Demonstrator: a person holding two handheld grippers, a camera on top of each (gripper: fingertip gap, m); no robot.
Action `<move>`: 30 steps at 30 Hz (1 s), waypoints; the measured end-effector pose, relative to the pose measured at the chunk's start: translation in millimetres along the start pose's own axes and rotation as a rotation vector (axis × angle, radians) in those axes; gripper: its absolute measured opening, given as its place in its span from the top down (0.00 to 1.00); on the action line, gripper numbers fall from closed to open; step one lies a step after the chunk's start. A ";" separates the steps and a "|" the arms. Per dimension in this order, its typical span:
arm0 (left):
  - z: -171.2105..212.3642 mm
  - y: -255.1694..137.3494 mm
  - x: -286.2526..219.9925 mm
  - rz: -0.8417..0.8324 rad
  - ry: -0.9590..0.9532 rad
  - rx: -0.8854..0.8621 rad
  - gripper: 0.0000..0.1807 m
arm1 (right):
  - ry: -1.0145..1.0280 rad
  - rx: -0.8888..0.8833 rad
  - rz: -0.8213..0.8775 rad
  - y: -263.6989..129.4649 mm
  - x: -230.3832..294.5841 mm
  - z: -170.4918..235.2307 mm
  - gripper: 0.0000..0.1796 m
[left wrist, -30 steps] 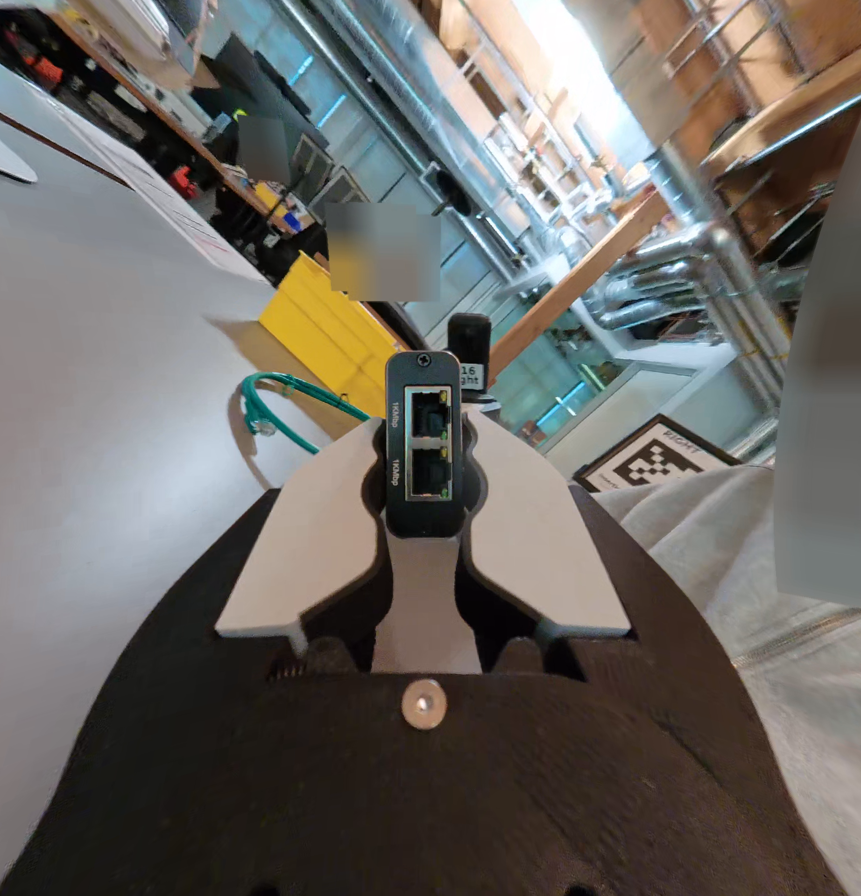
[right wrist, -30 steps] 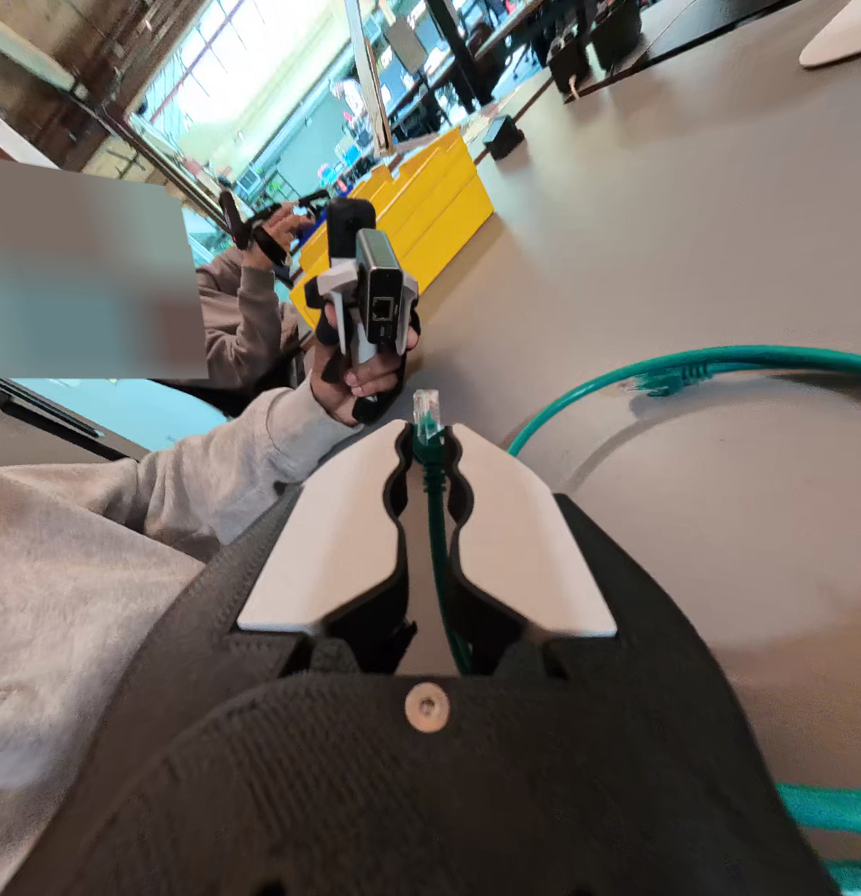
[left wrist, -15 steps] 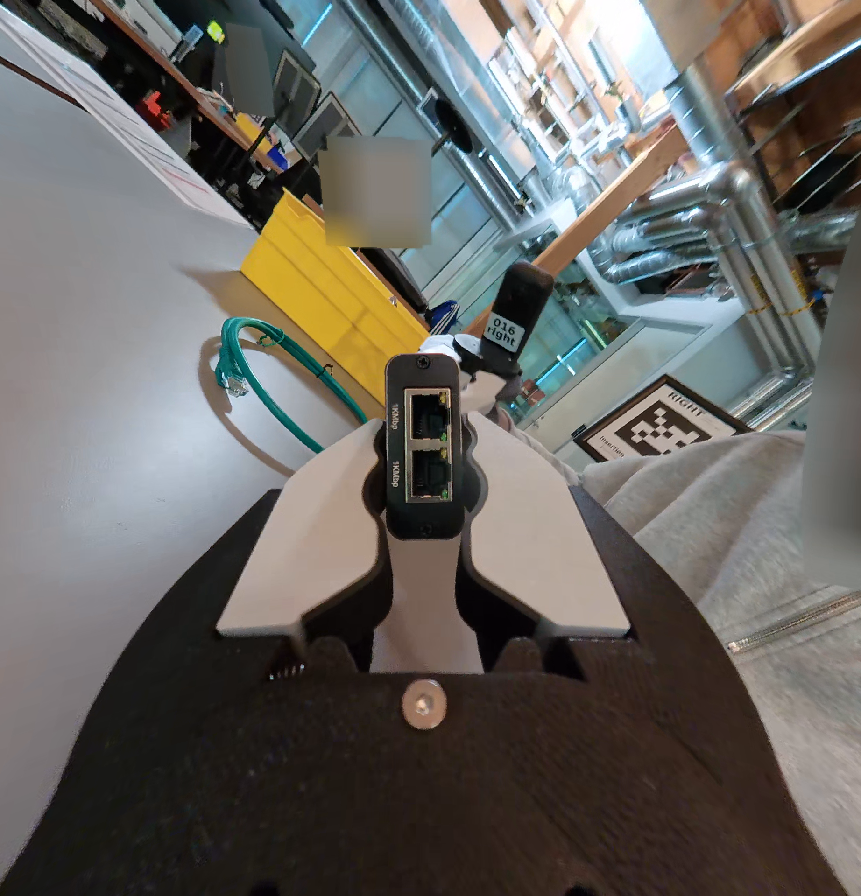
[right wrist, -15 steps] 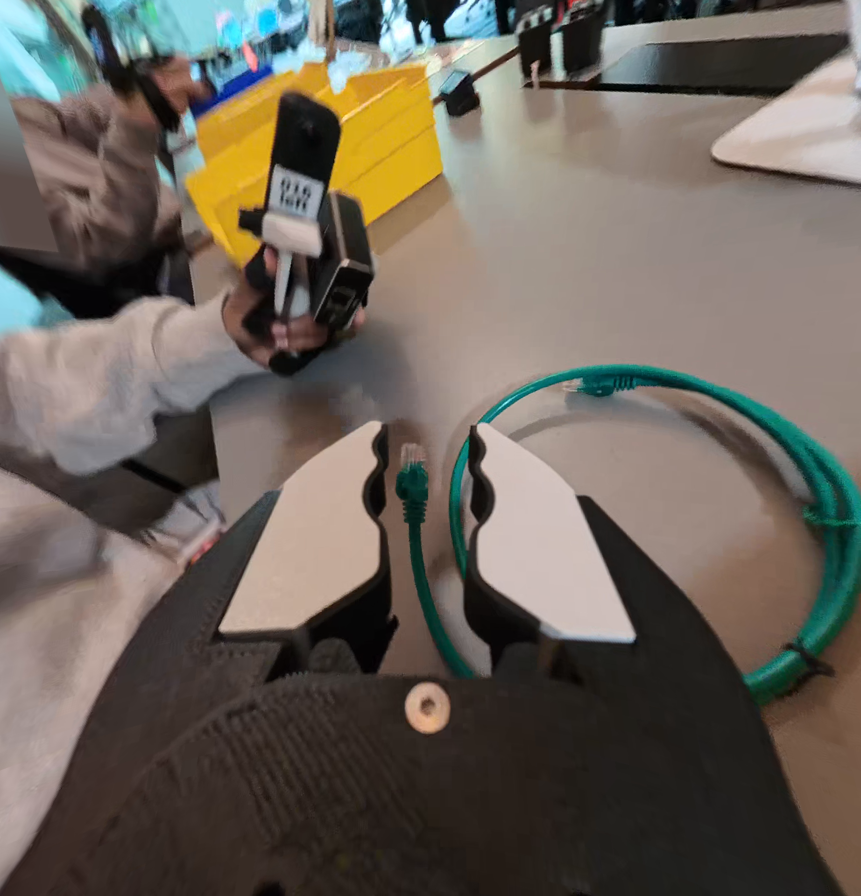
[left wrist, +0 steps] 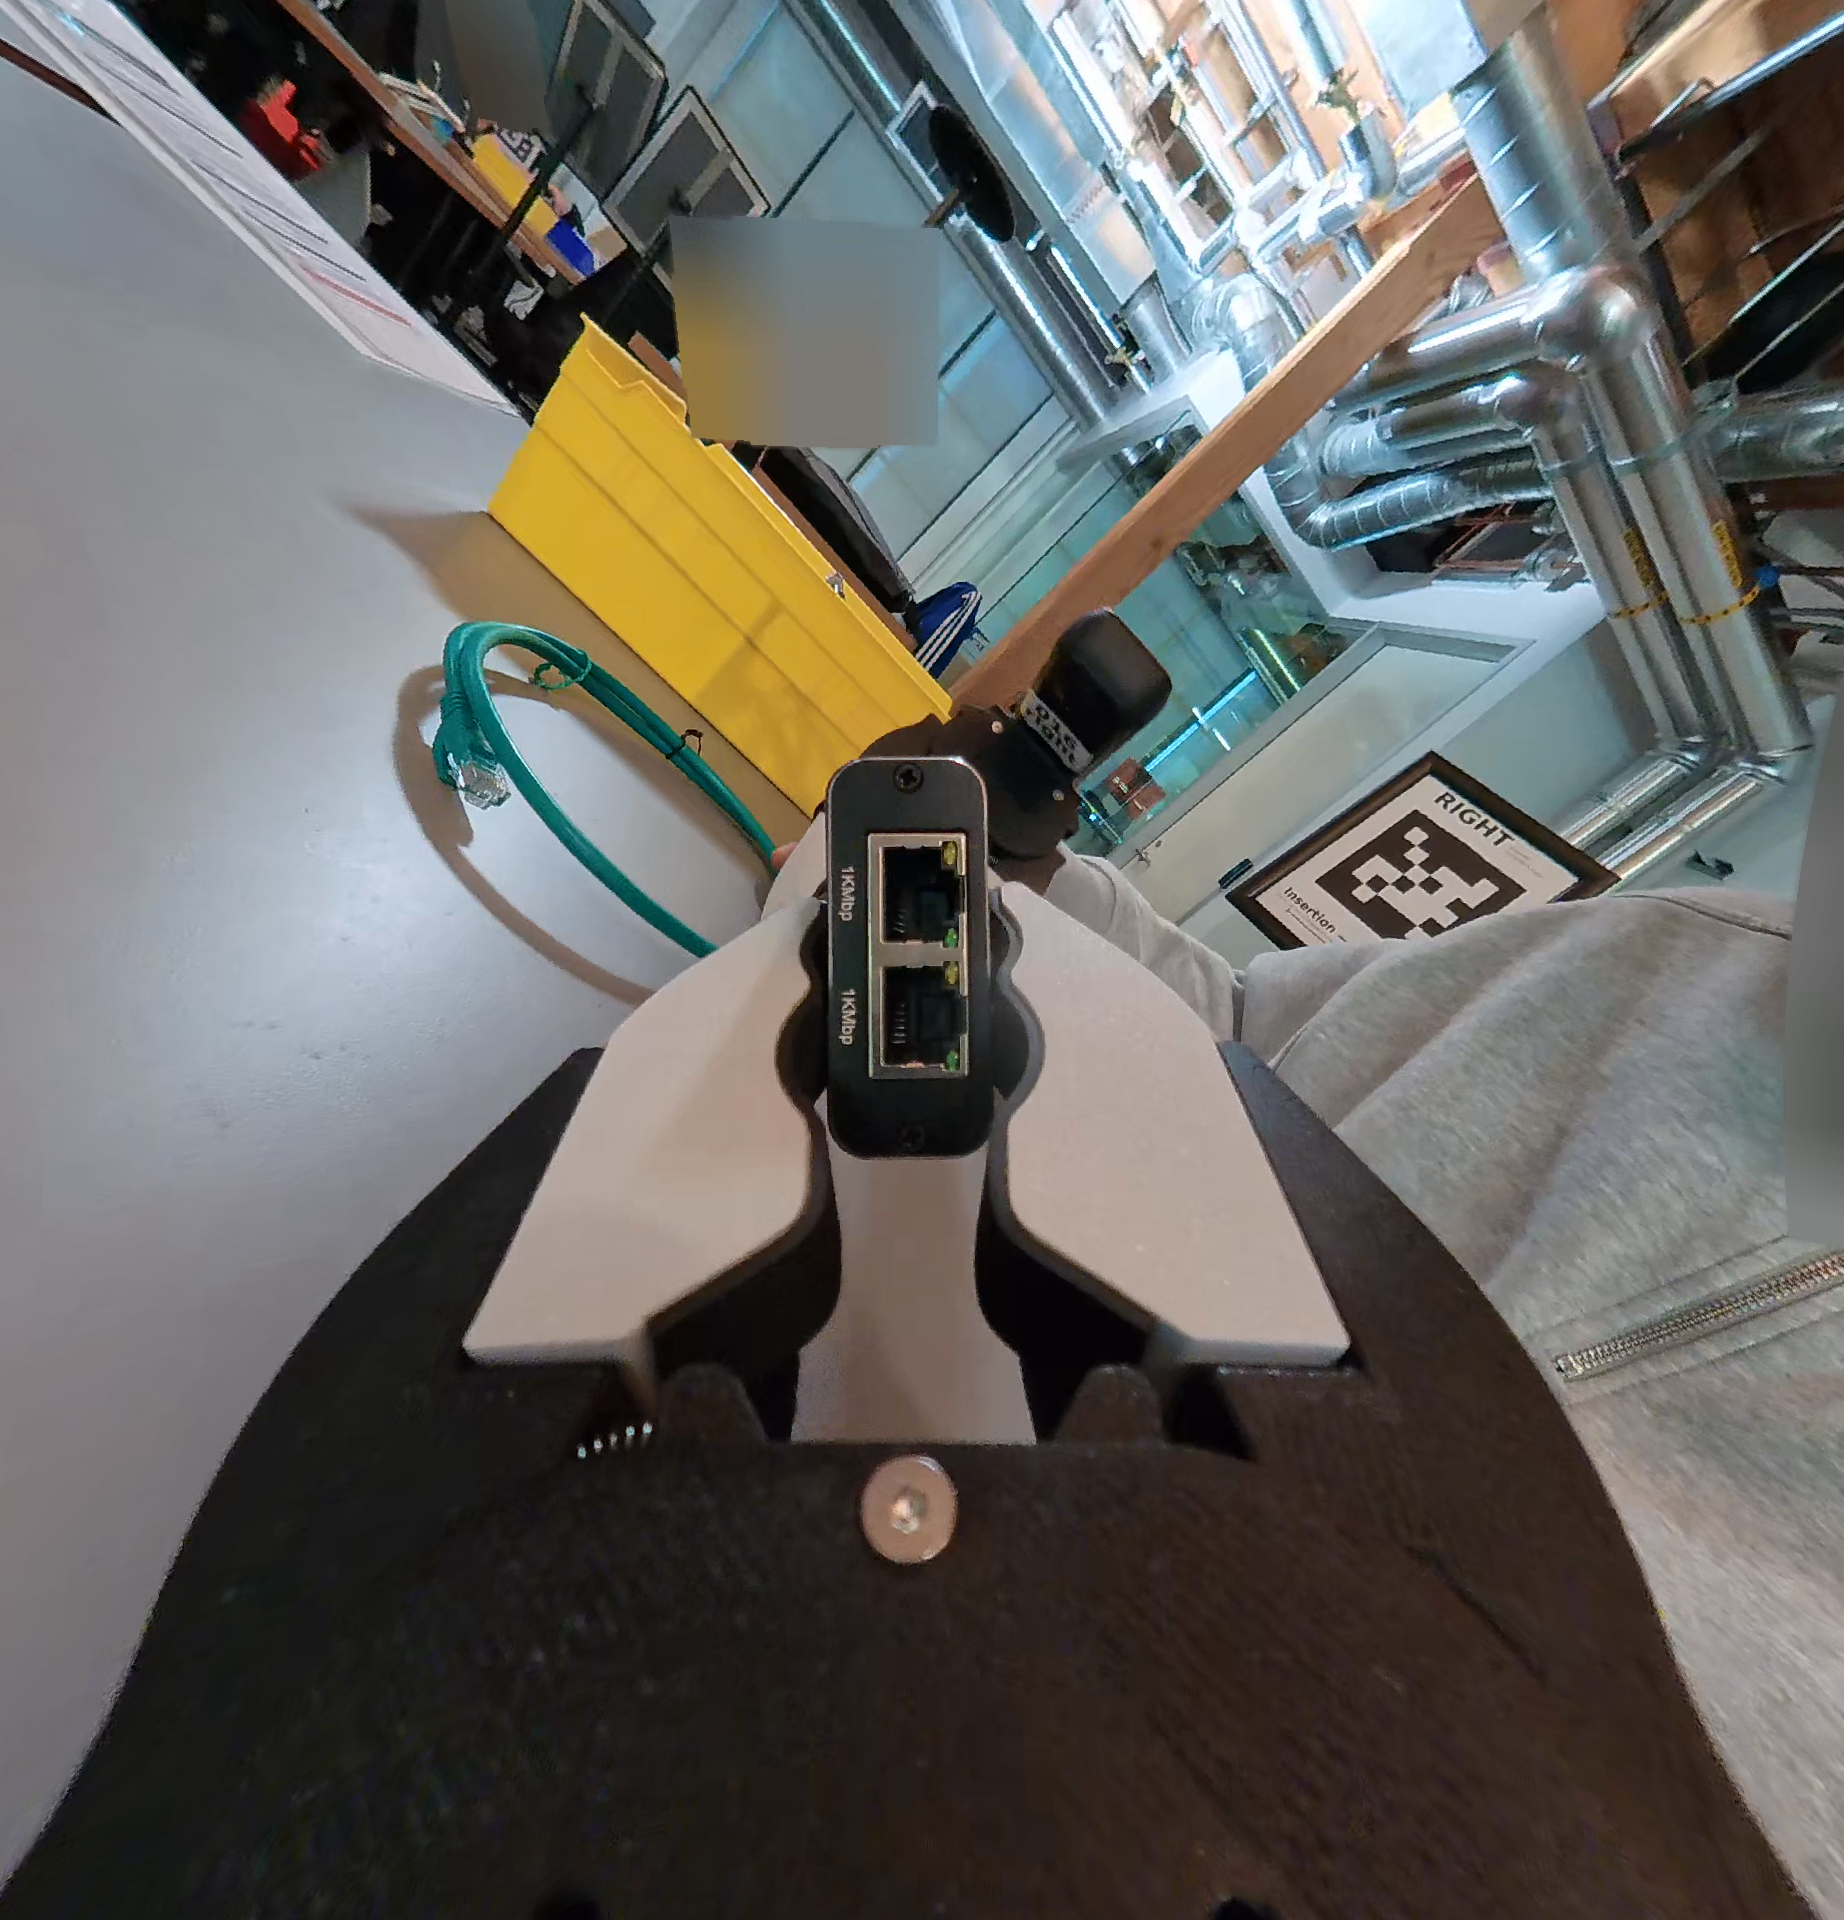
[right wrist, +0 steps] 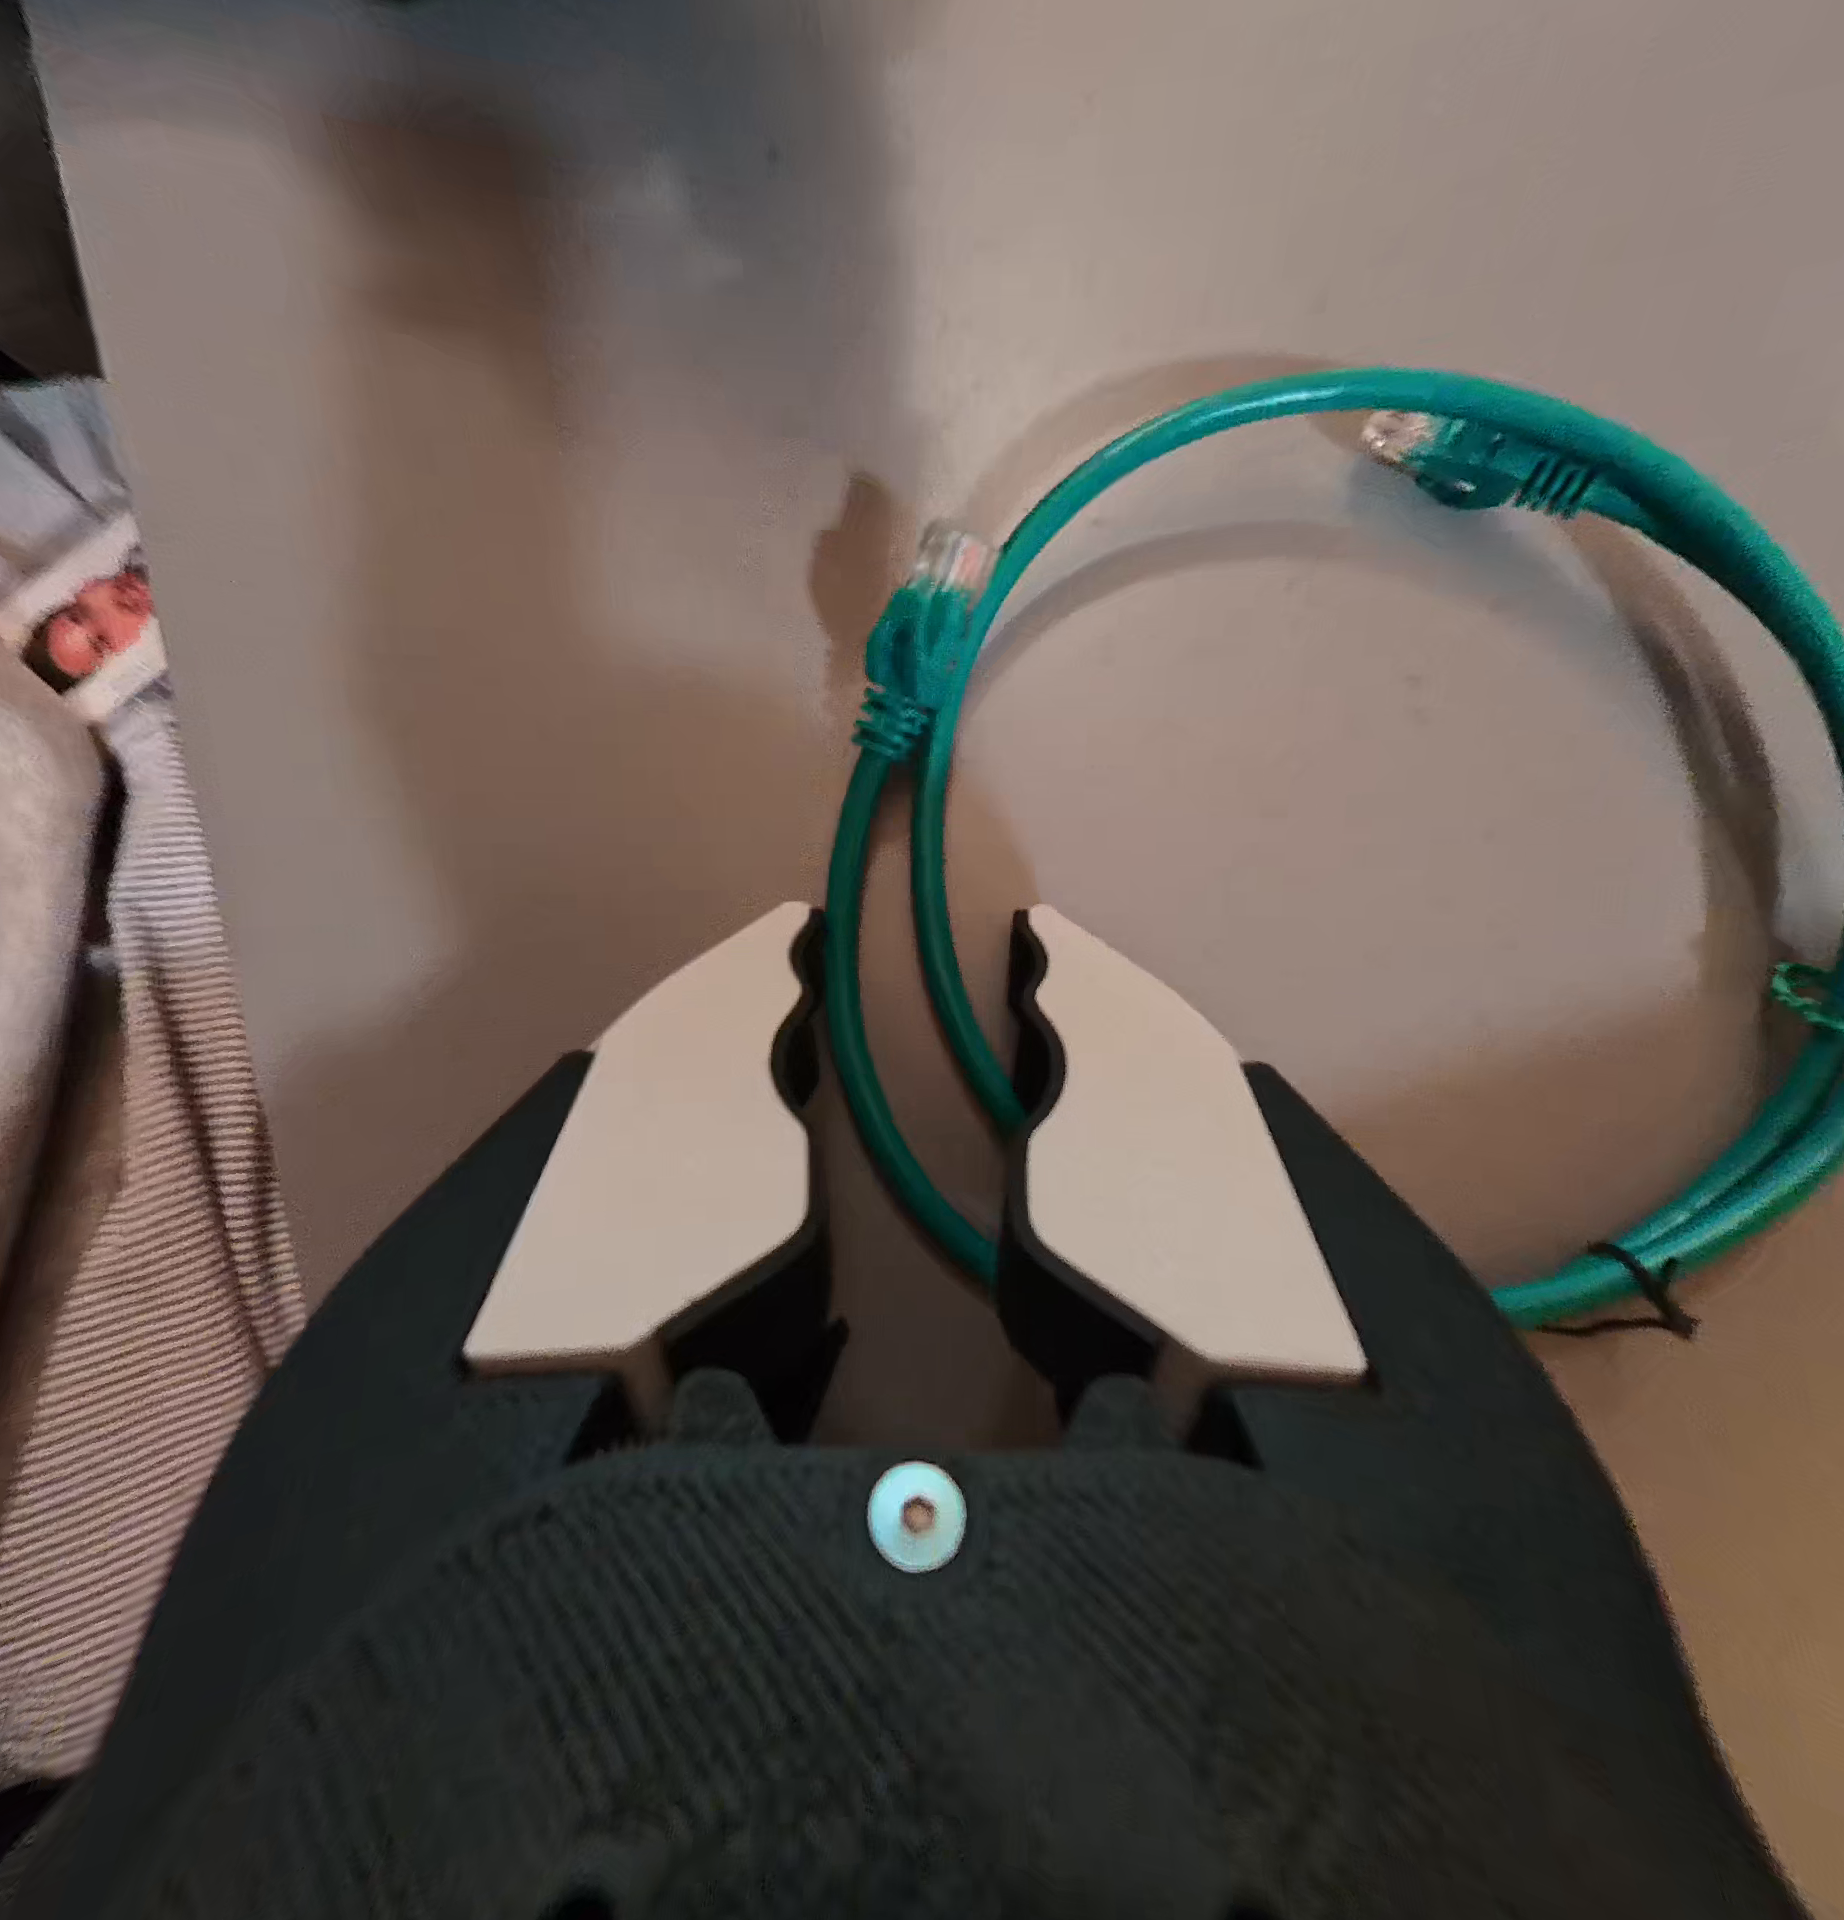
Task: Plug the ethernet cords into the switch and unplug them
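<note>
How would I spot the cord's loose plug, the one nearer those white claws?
Start at the grey table and find the green cord coiled in a ring on it. Two clear-tipped plugs lie on that ring. The one you want lies just beyond the open right gripper, at the ring's left edge; the other plug is at the top.

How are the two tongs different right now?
The left tongs are shut on the black switch; the right tongs are open and grip nothing. The left tongs hold the switch up off the table; the right tongs point down at the green cord lying coiled on the table, two strands passing between their fingers. Both have pale fingers on black bodies.
</note>
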State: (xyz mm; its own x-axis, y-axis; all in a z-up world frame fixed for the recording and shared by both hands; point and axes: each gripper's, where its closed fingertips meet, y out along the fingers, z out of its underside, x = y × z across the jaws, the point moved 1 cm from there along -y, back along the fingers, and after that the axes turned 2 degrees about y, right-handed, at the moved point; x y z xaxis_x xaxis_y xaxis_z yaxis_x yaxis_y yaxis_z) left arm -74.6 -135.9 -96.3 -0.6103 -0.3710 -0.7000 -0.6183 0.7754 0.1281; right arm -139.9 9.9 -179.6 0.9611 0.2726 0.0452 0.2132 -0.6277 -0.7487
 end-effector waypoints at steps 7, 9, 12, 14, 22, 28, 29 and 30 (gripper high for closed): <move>0.5 0.4 1.1 0.000 -0.010 0.004 0.85 | -0.063 0.054 0.029 6.0 10.1 -5.7 0.93; 0.3 0.3 1.3 0.000 -0.012 0.002 0.86 | -0.090 0.025 0.050 4.8 12.2 -13.0 0.94; -0.6 -0.4 1.6 0.000 -0.016 -0.005 0.86 | -0.055 -0.169 0.061 -16.0 13.2 -45.6 0.94; -1.2 -0.9 1.9 0.001 -0.019 -0.010 0.86 | 0.015 -0.364 0.070 -45.9 8.1 -71.9 0.94; -1.6 -1.4 2.7 -0.003 -0.023 -0.015 0.86 | 0.054 -0.928 0.419 -247.4 -13.8 -115.1 0.95; -2.5 -2.2 4.1 -0.011 -0.027 -0.023 0.86 | 0.020 -0.750 0.887 -312.9 -20.1 -47.6 0.97; -2.7 -2.3 4.6 -0.013 -0.028 -0.025 0.86 | 0.039 -0.698 0.946 -308.6 -23.9 -25.9 0.97; -3.0 -2.4 5.0 -0.016 -0.029 -0.027 0.86 | 0.073 -0.640 0.984 -299.7 -30.2 -2.2 0.97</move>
State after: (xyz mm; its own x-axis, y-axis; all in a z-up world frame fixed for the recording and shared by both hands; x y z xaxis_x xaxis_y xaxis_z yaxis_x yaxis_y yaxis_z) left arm -77.7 -141.1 -97.9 -0.5857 -0.3678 -0.7223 -0.6411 0.7555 0.1351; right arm -232.5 188.2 44.9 0.7643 -0.5631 -0.3141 -0.5970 -0.8021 -0.0146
